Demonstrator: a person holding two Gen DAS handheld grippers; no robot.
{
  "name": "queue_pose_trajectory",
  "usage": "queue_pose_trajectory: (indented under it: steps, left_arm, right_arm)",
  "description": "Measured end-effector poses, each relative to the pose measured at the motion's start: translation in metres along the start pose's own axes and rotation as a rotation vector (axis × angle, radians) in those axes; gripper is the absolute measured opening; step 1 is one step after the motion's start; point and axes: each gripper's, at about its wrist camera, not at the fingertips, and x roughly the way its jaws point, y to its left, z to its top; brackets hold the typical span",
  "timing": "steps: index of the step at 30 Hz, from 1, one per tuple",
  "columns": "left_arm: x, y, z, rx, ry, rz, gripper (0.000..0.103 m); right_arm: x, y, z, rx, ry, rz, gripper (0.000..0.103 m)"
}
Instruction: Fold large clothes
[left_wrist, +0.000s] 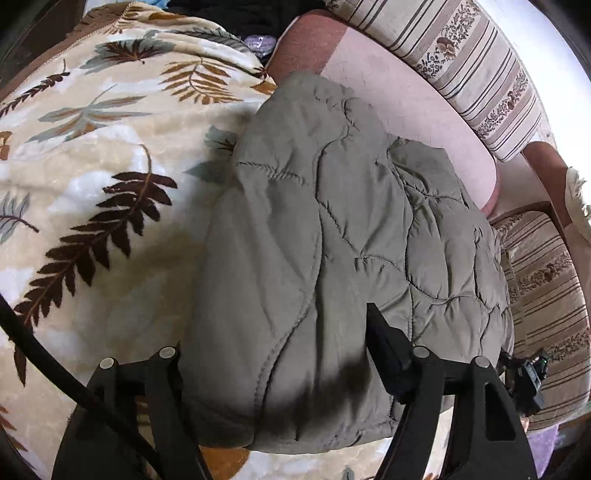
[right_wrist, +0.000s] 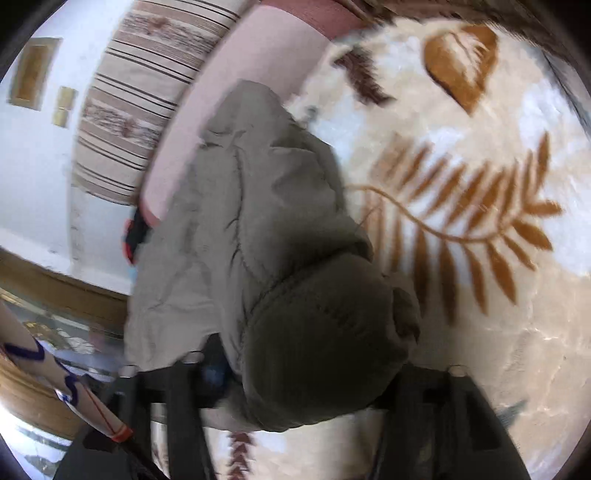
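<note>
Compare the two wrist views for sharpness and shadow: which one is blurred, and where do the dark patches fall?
Left wrist view: sharp; the quilted jacket shows crisp stitching, with a dark shadow on its near edge and a softer one on the leaf-print blanket. Right wrist view: smeared all over by motion blur; the jacket's near end lies in deep shadow. Both views bend strongly toward the rim.

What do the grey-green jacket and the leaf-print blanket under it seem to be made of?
Jacket: looks like padded synthetic shell, perhaps nylon or polyester, matte with a slight sheen; wavy quilting seams and puffy panels suggest filling. Blanket: seems plush fleece or mink-style pile; its fuzzy, softly glossy surface and stitched edge point that way. Fibre content cannot be confirmed from sight.
</note>
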Motion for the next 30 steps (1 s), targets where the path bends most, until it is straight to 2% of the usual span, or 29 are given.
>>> queue_pose_trajectory:
  steps: [2, 5, 11, 14, 18, 21, 24, 27, 28, 30]
  left_arm:
    - [-0.013, -0.005, -0.003, 0.013, -0.024, 0.015, 0.074]
    - [-0.04, -0.008, -0.014, 0.054, -0.067, 0.078, 0.074]
    - [-0.095, -0.016, -0.041, 0.099, -0.206, 0.182, 0.075]
    - [-0.125, -0.032, -0.061, 0.152, -0.322, 0.296, 0.078]
    - [-0.157, -0.047, -0.08, 0.194, -0.456, 0.383, 0.094]
    - [-0.176, -0.056, -0.093, 0.221, -0.519, 0.408, 0.095]
    - [-0.191, -0.058, -0.103, 0.229, -0.545, 0.43, 0.095]
    - [-0.199, -0.061, -0.11, 0.24, -0.563, 0.452, 0.095]
    - [-0.201, -0.062, -0.113, 0.247, -0.57, 0.471, 0.095]
    - [-0.203, -0.064, -0.116, 0.25, -0.566, 0.494, 0.095]
  right_arm:
    - [-0.01, -0.001, -0.001, 0.032, -0.035, -0.004, 0.08]
    - [-0.032, 0.007, -0.005, -0.004, -0.069, -0.049, 0.083]
    - [-0.09, 0.04, -0.029, -0.178, -0.251, -0.259, 0.085]
    - [-0.098, 0.085, -0.048, -0.353, -0.295, -0.291, 0.085]
    - [-0.059, 0.149, -0.077, -0.577, -0.236, -0.283, 0.085]
    - [-0.018, 0.175, -0.092, -0.649, -0.185, -0.287, 0.085]
    - [0.028, 0.182, -0.092, -0.644, -0.13, -0.31, 0.085]
    - [0.066, 0.178, -0.088, -0.658, -0.094, -0.398, 0.087]
    - [0.073, 0.176, -0.086, -0.668, -0.092, -0.425, 0.091]
    - [0.076, 0.179, -0.084, -0.69, -0.092, -0.451, 0.092]
